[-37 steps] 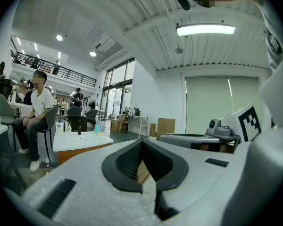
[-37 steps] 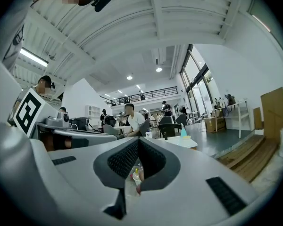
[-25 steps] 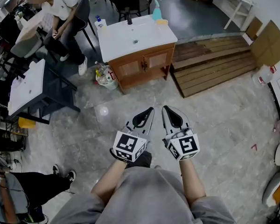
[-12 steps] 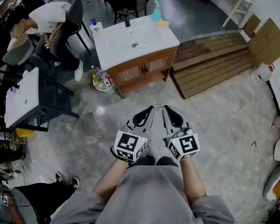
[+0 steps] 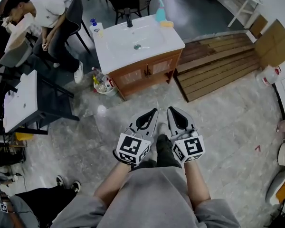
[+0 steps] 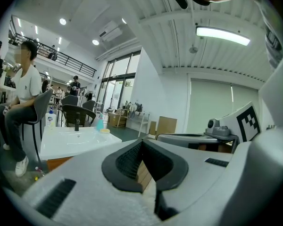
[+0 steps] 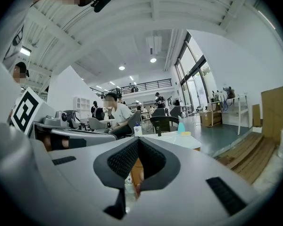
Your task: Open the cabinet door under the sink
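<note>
The sink cabinet (image 5: 145, 72) stands at the top middle of the head view, wooden, with two shut doors under a white basin top (image 5: 133, 42). Both grippers hang side by side over the grey floor, well short of it and pointing at it. My left gripper (image 5: 153, 111) is shut and holds nothing. My right gripper (image 5: 170, 109) is also shut and holds nothing. In the left gripper view the basin top (image 6: 73, 140) lies far ahead to the left of the shut gripper (image 6: 142, 143). In the right gripper view the cabinet's wood (image 7: 136, 168) shows just past the gripper (image 7: 138, 141).
A bucket of bottles (image 5: 102, 82) sits by the cabinet's left side. Wooden steps (image 5: 218, 63) lie to its right. A seated person (image 5: 47, 13) and a white table (image 5: 21, 99) are at the left. A faucet (image 5: 129, 19) and a blue spray bottle (image 5: 160, 11) stand on the basin top.
The cabinet has come slightly nearer in the head view. Both grippers keep their places side by side, still shut. A dark shoe now shows between them.
</note>
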A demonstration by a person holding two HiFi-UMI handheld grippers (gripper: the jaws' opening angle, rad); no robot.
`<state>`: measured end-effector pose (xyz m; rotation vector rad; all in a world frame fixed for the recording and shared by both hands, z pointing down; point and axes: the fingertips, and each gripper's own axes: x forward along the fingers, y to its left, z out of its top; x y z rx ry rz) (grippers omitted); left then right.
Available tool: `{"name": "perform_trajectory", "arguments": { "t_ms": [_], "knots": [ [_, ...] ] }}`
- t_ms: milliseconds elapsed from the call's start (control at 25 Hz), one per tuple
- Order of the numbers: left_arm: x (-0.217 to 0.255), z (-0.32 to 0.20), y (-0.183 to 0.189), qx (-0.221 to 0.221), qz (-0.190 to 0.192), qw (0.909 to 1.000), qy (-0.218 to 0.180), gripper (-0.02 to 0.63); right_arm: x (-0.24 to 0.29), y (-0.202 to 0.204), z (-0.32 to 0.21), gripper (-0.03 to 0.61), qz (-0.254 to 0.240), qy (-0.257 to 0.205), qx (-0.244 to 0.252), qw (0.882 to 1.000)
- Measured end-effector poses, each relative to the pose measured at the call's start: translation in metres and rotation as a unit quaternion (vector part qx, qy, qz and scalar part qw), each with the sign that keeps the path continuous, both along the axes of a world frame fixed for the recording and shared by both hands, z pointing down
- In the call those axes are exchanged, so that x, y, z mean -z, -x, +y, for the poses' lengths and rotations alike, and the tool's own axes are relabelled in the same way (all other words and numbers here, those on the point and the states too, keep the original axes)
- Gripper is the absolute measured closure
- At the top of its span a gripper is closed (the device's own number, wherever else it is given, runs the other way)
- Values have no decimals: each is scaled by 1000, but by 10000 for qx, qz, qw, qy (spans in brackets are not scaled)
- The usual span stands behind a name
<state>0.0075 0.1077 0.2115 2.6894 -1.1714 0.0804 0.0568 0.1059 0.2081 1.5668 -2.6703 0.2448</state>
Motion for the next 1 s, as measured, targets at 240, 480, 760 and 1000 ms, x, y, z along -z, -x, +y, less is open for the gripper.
{"name": "perform_trajectory", "arguments": {
  "t_ms": [240,480,760,1000],
  "knots": [
    [-12,-39,-3,109,-34,9999,112,606,-9,-5,-41,569,-53,67,62,9999],
    [-26,-86,-13,235,-56,9993,284,606,-19,-16,-90,569,-43,165,202,9997],
    [-50,-141,-26,413,-143,9974,580,606,-41,-28,-150,569,-120,407,374,9984],
    [-75,-180,-37,619,-252,9942,845,606,-61,-40,-195,569,-166,588,615,9962]
  ]
}}
